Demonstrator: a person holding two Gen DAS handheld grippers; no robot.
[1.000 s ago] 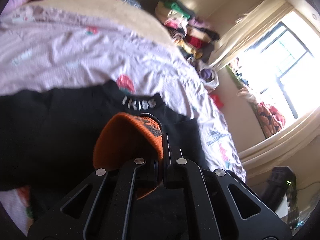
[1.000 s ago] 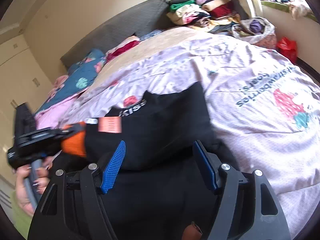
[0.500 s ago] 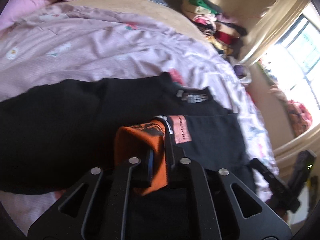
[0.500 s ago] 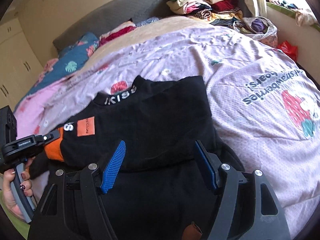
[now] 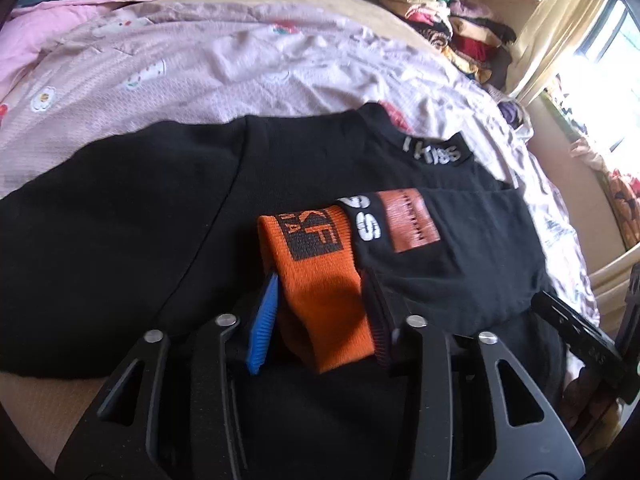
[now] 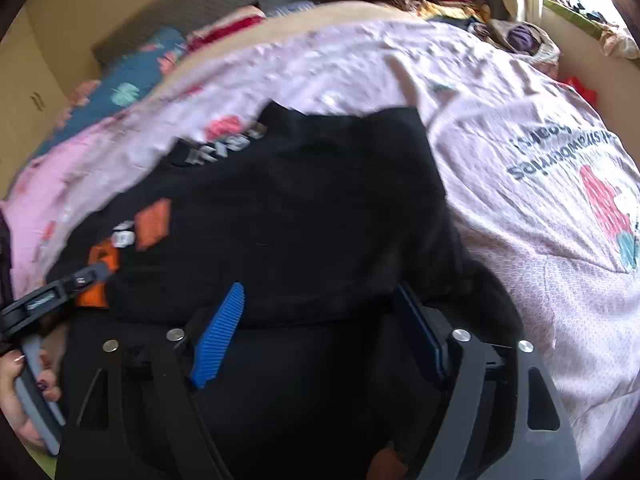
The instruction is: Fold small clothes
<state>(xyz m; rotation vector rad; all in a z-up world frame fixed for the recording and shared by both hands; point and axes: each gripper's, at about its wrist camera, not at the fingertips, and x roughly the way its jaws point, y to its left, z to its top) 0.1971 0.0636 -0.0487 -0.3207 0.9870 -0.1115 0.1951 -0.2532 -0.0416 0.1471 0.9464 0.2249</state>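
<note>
Your left gripper (image 5: pixel 320 312) has just been opening; its jaws stand apart around the orange cuff (image 5: pixel 320 276), no longer clamping it. The black top (image 5: pixel 132 240) lies flat on the bed (image 5: pixel 240 60), collar at 1 o'clock. Your right gripper (image 6: pixel 320 332) has opened wider over the folded edge, holding nothing.

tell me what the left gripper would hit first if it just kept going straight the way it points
Most likely the orange cuff, already lying between the left gripper's open fingers, then the black shirt under it. Depth is hard to judge here.
</note>
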